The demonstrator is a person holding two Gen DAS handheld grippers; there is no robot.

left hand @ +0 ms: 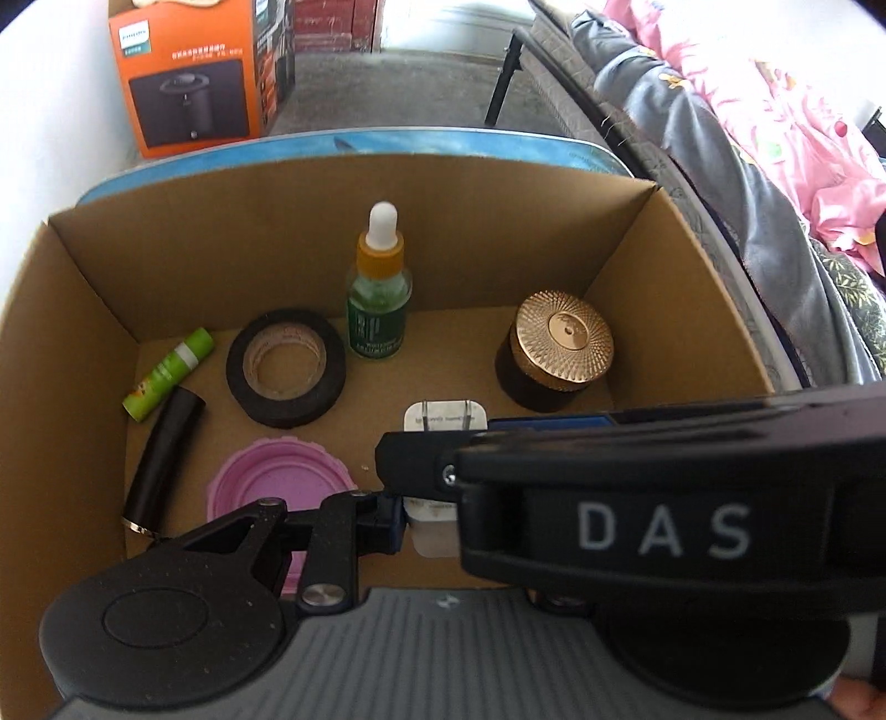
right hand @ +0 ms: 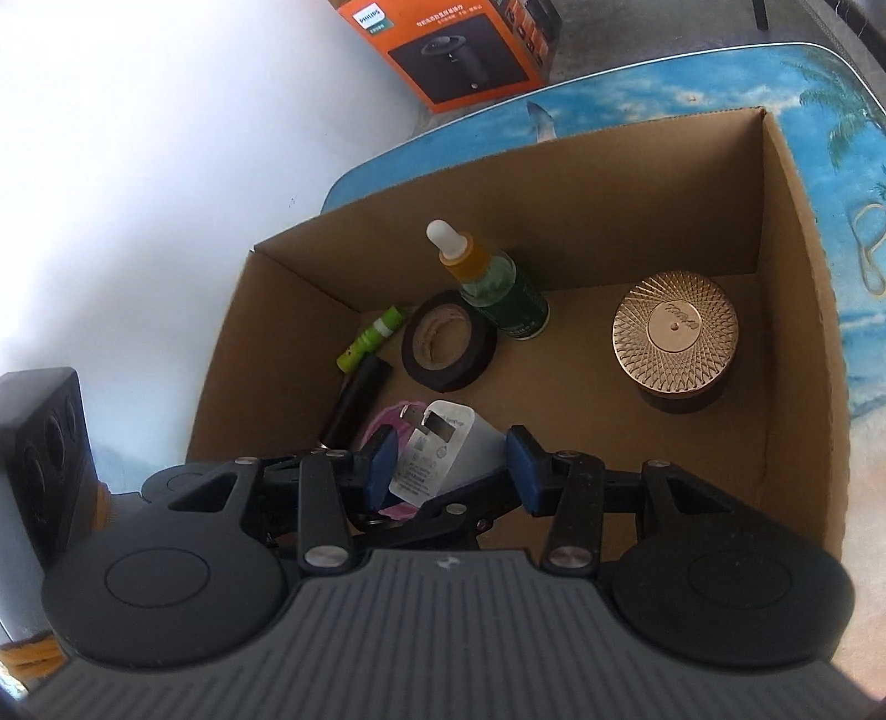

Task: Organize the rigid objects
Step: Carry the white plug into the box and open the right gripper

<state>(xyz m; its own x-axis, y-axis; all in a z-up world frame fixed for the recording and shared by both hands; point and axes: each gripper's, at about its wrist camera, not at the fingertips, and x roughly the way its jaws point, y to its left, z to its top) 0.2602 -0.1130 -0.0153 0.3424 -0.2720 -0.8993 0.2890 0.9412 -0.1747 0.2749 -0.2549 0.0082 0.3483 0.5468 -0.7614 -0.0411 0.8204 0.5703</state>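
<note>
An open cardboard box holds a dropper bottle, a black tape roll, a gold-lidded jar, a green tube, a black cylinder, a pink lid and a white charger plug. My right gripper is open with its blue pads either side of the plug, just above the box floor. The right gripper's body hides most of my left gripper; only its left finger shows.
The box sits on a table with a blue beach print. An orange appliance carton stands on the floor behind. A bed with pink and grey bedding lies to the right. A white wall is at left.
</note>
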